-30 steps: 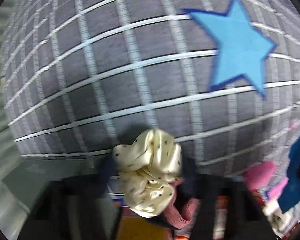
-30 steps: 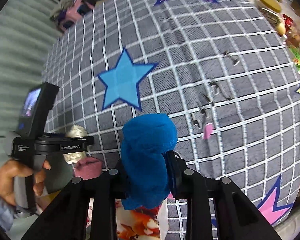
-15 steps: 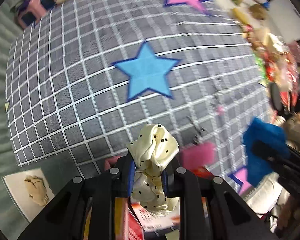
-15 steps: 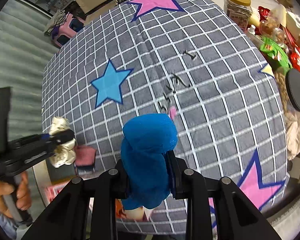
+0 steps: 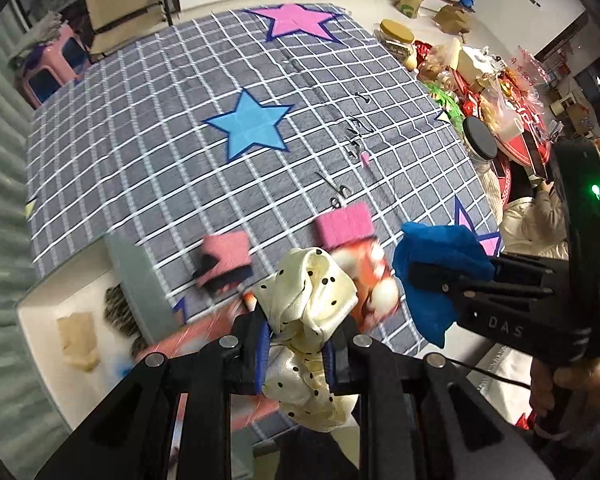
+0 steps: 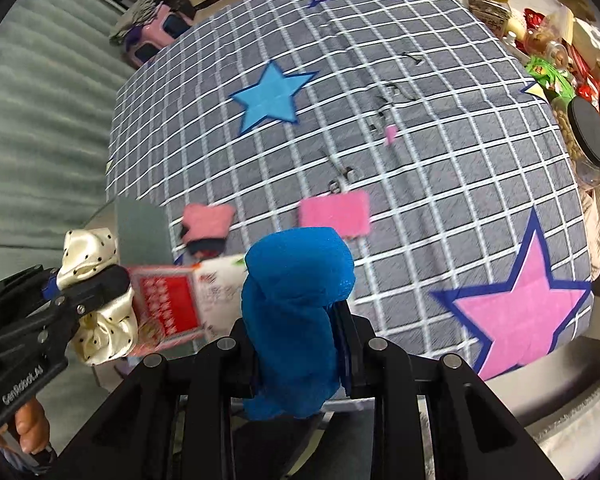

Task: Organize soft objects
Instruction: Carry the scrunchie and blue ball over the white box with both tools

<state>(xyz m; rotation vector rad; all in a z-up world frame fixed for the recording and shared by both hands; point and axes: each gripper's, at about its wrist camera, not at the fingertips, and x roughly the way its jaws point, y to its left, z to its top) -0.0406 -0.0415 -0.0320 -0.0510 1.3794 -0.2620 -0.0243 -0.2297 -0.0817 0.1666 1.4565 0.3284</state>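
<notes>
Aloft, clamped: cream scrunchie (image 5: 306, 304), blue cloth (image 6: 296, 320)

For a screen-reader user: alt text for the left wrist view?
The left gripper pinches a cream polka-dot scrunchie above a grey checked star-print blanket. Beside it, the right gripper holds a blue cloth; two pink sponges lie below.

Even indoor light; fisheye bending at edges; foreground motion-blurred.
</notes>
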